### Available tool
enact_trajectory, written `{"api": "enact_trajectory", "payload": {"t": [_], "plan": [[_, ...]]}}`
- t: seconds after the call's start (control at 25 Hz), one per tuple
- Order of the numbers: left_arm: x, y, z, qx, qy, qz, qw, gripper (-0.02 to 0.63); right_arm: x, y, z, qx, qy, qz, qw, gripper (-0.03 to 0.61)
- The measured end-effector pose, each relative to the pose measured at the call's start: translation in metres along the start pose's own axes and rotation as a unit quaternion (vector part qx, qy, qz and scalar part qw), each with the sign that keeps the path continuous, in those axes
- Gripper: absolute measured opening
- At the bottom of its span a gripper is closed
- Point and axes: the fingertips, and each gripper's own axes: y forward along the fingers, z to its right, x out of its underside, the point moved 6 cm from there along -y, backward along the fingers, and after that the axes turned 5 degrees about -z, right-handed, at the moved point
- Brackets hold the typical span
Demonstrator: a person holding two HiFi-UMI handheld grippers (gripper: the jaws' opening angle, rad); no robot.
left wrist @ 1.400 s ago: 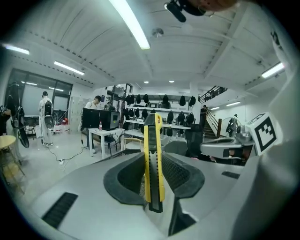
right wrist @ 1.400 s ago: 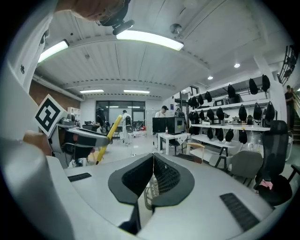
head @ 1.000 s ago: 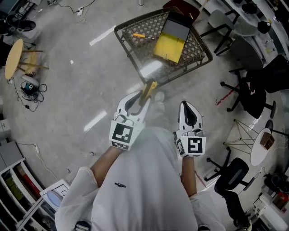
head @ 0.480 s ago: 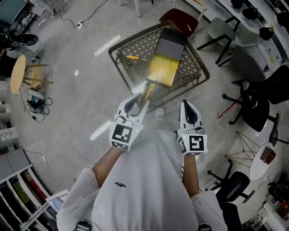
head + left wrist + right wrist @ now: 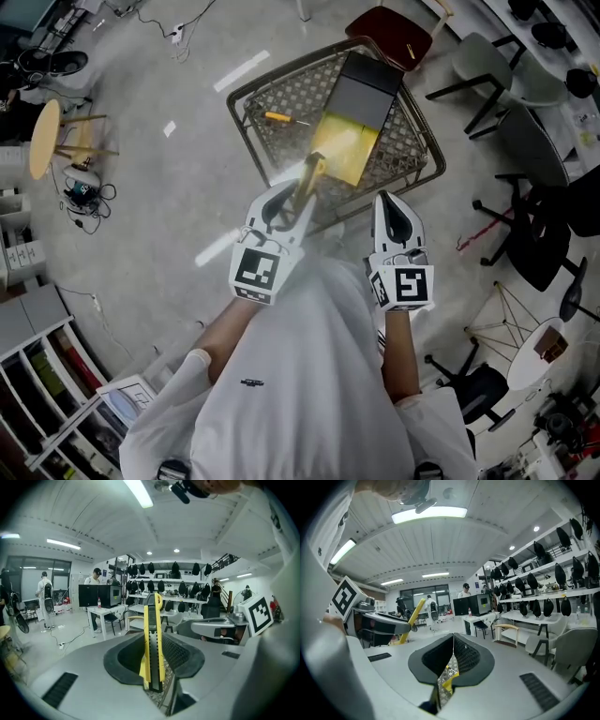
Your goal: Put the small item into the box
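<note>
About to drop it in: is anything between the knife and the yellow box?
Nothing visible. The knife, held in the left tongs, is near the open box on the mesh table.

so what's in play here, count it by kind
grippers: 2 (left gripper, right gripper)
knife: 1
box: 1
orange stick: 1
mesh table: 1
total: 6

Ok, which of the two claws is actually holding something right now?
The left claw: it is shut on a yellow-and-black utility knife that sticks out past its tips. The right claw is shut with nothing in it.
</note>
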Motion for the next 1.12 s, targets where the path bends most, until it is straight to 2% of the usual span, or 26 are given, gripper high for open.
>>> {"api": "enact_trajectory", "payload": {"t": [0.48,0.8,0.96,1.12], "plan": [[-0.010,0.020,-0.030,0.033,0.007,-0.014,0.9993,0.110,-0.002,0.034,-0.007,0.013,0.012,-0.022,1.000,0.000],[0.010,0.052,-0.050,0.071,0.011,-0.045,0.9964,0.110,-0.003,0.060,-0.009,0.040,0.003,-0.028,0.999,0.000],[0.018,0.078,-0.056,0.092,0.029,-0.061,0.9935,0.110,0.003,0.067,0.001,0.061,0.010,-0.040,0.997,0.000],[0.029,0.104,-0.057,0.113,0.069,-0.080,0.9880,0.110,0.013,0.071,0.007,0.074,0.017,-0.042,0.996,0.000]]}}
